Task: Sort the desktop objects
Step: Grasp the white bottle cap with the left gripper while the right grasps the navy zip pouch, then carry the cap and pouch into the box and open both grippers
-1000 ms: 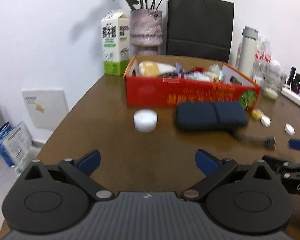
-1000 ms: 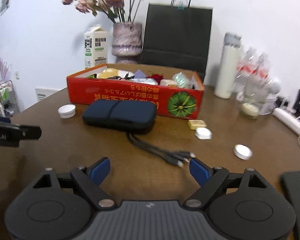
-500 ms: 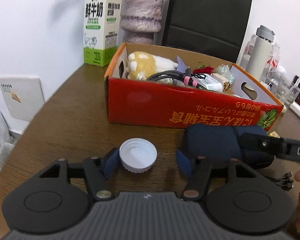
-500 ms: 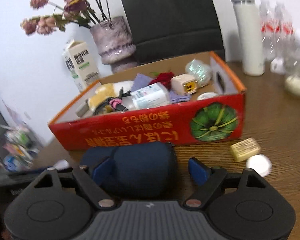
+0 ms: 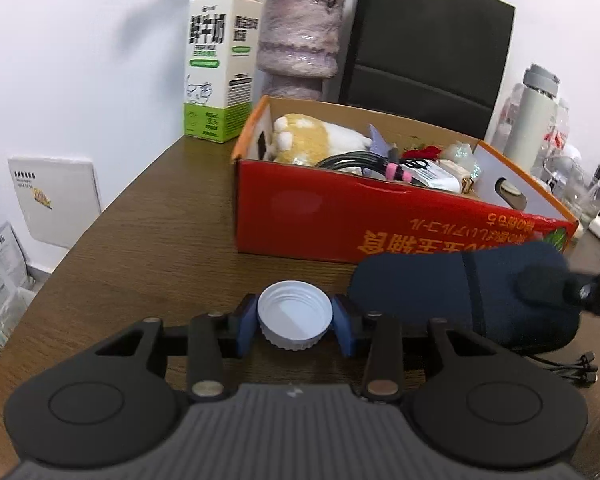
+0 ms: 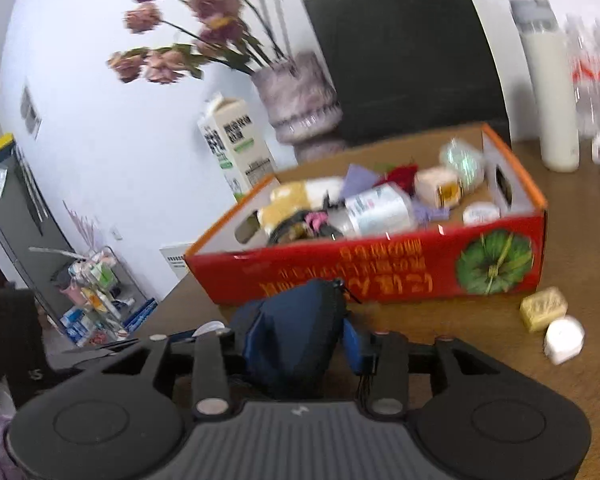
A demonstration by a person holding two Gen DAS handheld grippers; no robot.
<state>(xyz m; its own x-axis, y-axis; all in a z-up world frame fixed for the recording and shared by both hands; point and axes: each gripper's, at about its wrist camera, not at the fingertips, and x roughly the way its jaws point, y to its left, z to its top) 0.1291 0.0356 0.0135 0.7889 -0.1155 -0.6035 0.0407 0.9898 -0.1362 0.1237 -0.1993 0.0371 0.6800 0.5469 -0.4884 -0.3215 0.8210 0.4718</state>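
Closing on a white cap (image 5: 295, 320), the left gripper (image 5: 295, 325) is bringing its blue pads (image 5: 247, 325) against the cap's two sides; the jaws are narrowing and the pads are touching the ribbed rim. The cap is sitting open side up on the brown table (image 5: 148, 248), just in front of the red cardboard box (image 5: 340, 216). A dark blue pouch (image 5: 440, 292) is lying right of the cap, near the box's front wall, with the other gripper's black finger reaching over its right end. Black cables (image 5: 572, 368) are trailing from under the pouch. A milk carton (image 5: 218, 60), a mottled vase (image 5: 298, 40) and a black paper bag (image 5: 432, 40) are standing behind the box.

Right wrist view, somewhat blurred: the right gripper (image 6: 300, 340) is closing around the narrow end of the dark blue pouch (image 6: 296, 336). The pouch is filling the gap and the blue pads (image 6: 354, 346) are pressing its sides. The pouch is lying just before the red cardboard box (image 6: 380, 276), which is holding mixed small items. A yellow block (image 6: 543, 308) and a small white piece (image 6: 564, 340) are lying on the table (image 6: 460, 320) to the right, touching each other.
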